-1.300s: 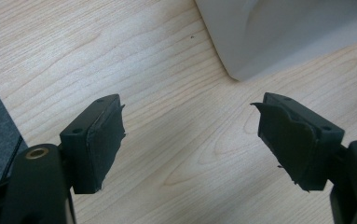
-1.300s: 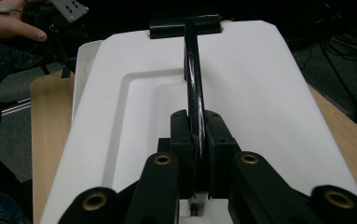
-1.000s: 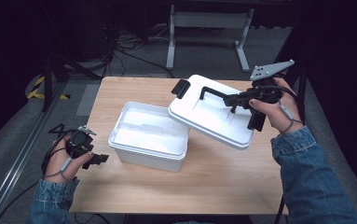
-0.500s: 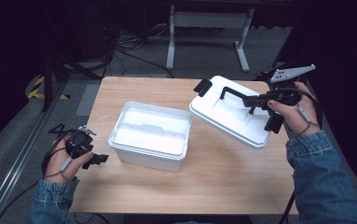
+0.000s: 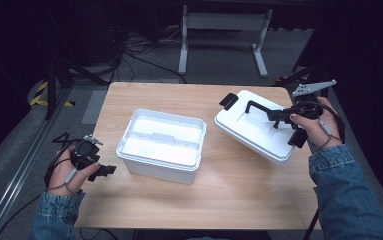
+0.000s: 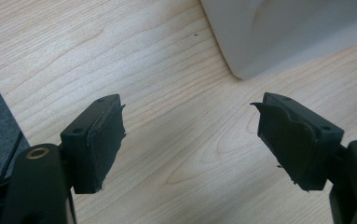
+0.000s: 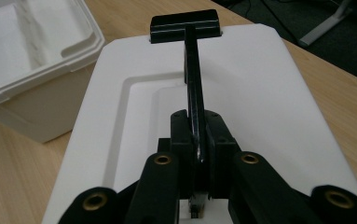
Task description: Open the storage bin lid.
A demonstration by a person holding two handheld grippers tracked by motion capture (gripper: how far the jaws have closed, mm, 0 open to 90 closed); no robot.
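- Right claw (image 7: 197, 144) clamped tight on the black handle (image 7: 194, 79) of the white lid (image 7: 260, 93), jaws pinching the bar from both sides.
- In the high view, same right claw (image 5: 278, 116) holding that lid (image 5: 254, 131) over the right half of the tabletop (image 5: 179, 200), tilted, near edge low by the wood, far end with the black latch (image 5: 228, 101) raised.
- Lid well clear of the box, just to the right of it, not touching.
- Left claw (image 6: 190, 140) spread wide apart, nothing between the jaws, bare wood underneath.
- From above, left claw (image 5: 104, 170) sitting at the left edge of the tabletop, near the box's lower left corner but apart from it.
- White box (image 5: 161, 145) open in the middle of the tabletop, white inside; corner of it (image 6: 283, 32) visible past the left jaws.
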